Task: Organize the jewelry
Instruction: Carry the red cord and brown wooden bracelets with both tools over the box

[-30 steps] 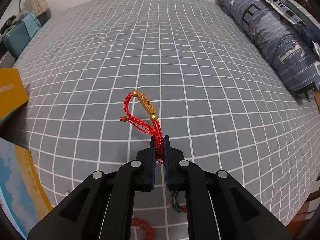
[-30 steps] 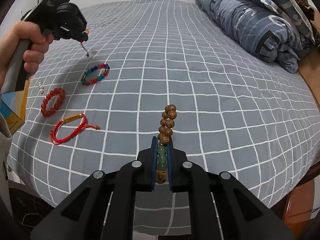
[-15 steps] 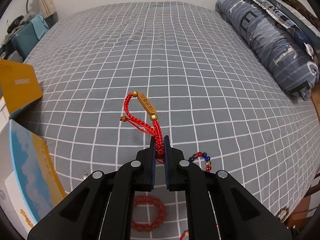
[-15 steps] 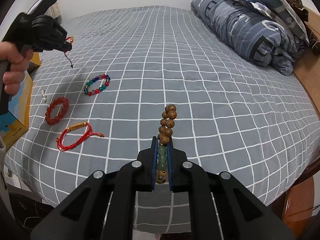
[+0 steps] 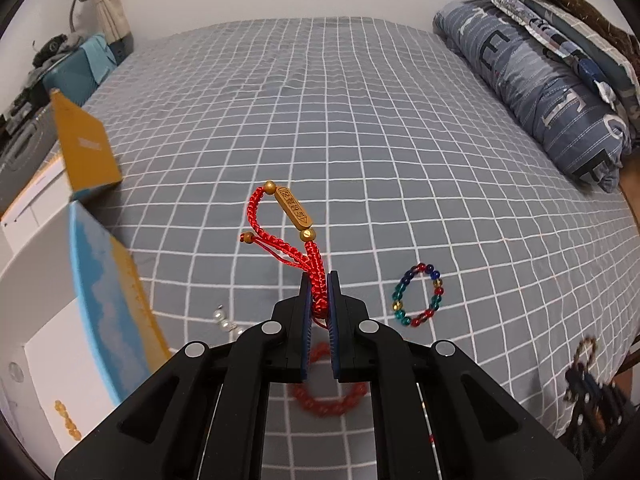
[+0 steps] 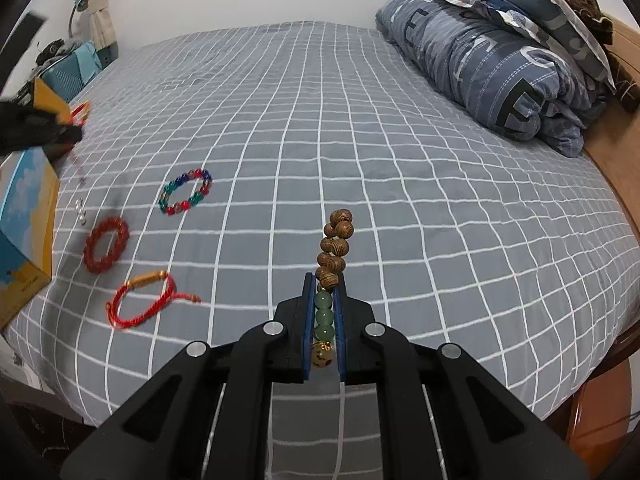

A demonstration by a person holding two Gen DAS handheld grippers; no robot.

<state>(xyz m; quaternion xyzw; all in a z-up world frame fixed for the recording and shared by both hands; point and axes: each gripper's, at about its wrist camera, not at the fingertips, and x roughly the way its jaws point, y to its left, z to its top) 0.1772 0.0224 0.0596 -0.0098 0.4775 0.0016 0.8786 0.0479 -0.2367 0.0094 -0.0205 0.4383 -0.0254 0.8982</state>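
Note:
My left gripper (image 5: 319,280) is shut on a red braided cord bracelet (image 5: 280,224) with a gold bar charm, held up in the air over the bed beside an open white box (image 5: 60,320). My right gripper (image 6: 323,283) is shut on a wooden bead bracelet (image 6: 335,246) with green beads between the pads. On the grey checked bedspread (image 6: 360,140) lie a multicoloured bead bracelet (image 6: 186,191), a red bead bracelet (image 6: 106,245), a second red cord bracelet (image 6: 140,300) and small pearl pieces (image 6: 81,213). The left gripper (image 6: 74,118) shows blurred at the far left of the right wrist view.
The box's orange flap (image 5: 86,152) stands open at the left, with a few amber beads (image 5: 66,420) inside. A rolled blue quilt (image 6: 500,64) and pillows lie along the right side. The bed's near edge and wooden frame (image 6: 612,380) are close by.
My left gripper has pulled back and up toward the box with the red cord bracelet, bringing the box and the bracelets lying on the bed into view. The right gripper has hardly moved.

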